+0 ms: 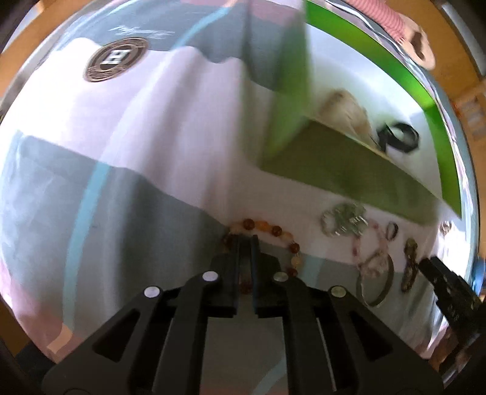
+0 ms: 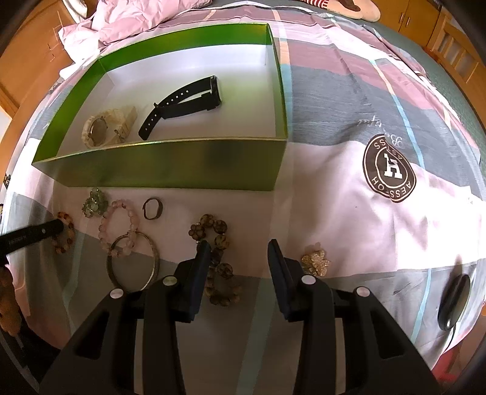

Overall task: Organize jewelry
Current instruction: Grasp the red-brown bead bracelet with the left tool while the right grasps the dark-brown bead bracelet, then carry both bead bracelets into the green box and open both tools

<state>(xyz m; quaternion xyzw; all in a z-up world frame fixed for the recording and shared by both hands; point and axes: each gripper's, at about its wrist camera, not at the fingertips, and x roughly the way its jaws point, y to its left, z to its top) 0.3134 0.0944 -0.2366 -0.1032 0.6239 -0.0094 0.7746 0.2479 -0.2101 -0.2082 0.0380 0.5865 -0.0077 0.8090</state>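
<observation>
My left gripper [image 1: 244, 240] is shut on an amber bead bracelet [image 1: 275, 231] that lies on the bedspread; the bracelet also shows in the right wrist view [image 2: 65, 232] with the left fingers [image 2: 45, 231] on it. My right gripper [image 2: 240, 249] is open and empty, low over the bed beside a brown flower-bead bracelet [image 2: 217, 261]. A green box [image 2: 170, 164] holds a black watch [image 2: 185, 103] and a cream watch [image 2: 103, 129]. In front of it lie a pink bead bracelet [image 2: 118, 224], a metal bangle [image 2: 133, 264], a dark ring [image 2: 152, 208], a green brooch [image 2: 95, 203] and a gold brooch [image 2: 316, 261].
The bedspread [image 2: 349, 121] is pink and grey with a round brown logo [image 2: 390, 168]. A black oval object [image 2: 454, 300] lies at the right. Wooden furniture [image 2: 24, 70] borders the bed. Crumpled pink bedding [image 2: 130, 15] lies behind the box.
</observation>
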